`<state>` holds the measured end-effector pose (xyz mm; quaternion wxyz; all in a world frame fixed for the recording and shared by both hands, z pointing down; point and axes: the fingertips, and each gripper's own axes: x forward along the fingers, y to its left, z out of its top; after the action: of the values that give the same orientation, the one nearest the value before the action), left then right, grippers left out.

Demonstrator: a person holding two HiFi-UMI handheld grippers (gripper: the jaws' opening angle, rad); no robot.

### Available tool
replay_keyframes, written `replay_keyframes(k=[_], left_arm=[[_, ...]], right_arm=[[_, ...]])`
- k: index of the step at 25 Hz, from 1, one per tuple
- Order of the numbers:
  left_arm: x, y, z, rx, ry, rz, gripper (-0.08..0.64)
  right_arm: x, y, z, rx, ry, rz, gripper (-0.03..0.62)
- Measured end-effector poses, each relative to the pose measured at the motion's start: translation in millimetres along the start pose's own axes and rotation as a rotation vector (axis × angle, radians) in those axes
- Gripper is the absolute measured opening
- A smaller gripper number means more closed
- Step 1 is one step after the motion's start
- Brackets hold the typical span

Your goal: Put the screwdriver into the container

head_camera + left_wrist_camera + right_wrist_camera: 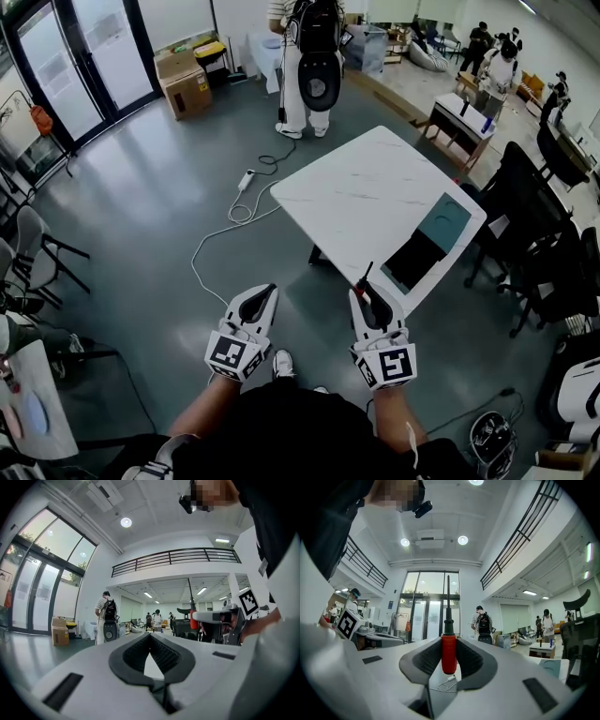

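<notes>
My right gripper (372, 305) is shut on a screwdriver (367, 287) with a red handle (449, 652). Its black shaft stands upright above the jaws. In the left gripper view the same screwdriver (192, 618) sticks up from the right gripper (219, 616). My left gripper (259, 303) is held level beside it, its pads (161, 652) meeting at the tip with nothing between them. A teal container (443, 224) lies on the white table (361, 192) ahead and to the right, next to a black panel (413, 260). Both grippers hang over the floor, short of the table's near corner.
A person with a backpack (307, 56) stands beyond the table. A white cable and power strip (246, 184) lie on the grey floor at its left. Cardboard boxes (186, 82) sit by the glass doors. Dark office chairs (539, 248) crowd the table's right side, another chair (36, 246) at left.
</notes>
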<state>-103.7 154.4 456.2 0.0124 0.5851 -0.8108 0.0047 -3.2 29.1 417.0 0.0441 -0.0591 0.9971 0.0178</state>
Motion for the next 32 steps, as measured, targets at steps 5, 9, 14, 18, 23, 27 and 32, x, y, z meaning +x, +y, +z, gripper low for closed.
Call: replay_keyframes(k=[5, 9, 14, 18, 23, 27, 32], left_arm=[[10.3, 41.2, -4.1, -0.004, 0.011, -0.013, 0.006], [18.9, 67.6, -3.9, -0.02, 0.01, -0.034, 0.006], [34.0, 82.9, 2.7, -0.018, -0.019, -0.075, 0.006], [49.9, 86.2, 7.9, -0.028, -0.034, -0.109, 0.006], [89.0, 80.9, 2.3, -0.061, -0.027, -0.16, 0.006], [125.9, 78.3, -2.6, -0.055, -0.014, -0.174, 0.006], [178.0, 77.0, 2.1, -0.02, -0.016, -0.194, 0.006]], right_arm=[[33.6, 5.3, -7.9, -0.004, 0.015, -0.028, 0.109], [56.5, 4.6, -14.5, -0.004, 0.036, -0.063, 0.107], [71.1, -2.1, -25.1, -0.002, 0.065, -0.123, 0.107], [80.7, -5.4, -25.7, -0.012, 0.075, -0.135, 0.107], [96.4, -21.5, -32.5, -0.017, 0.081, -0.137, 0.107], [111.7, -52.2, -39.3, -0.003, 0.081, -0.149, 0.107], [130.0, -101.7, -40.8, -0.004, 0.065, -0.177, 0.107]])
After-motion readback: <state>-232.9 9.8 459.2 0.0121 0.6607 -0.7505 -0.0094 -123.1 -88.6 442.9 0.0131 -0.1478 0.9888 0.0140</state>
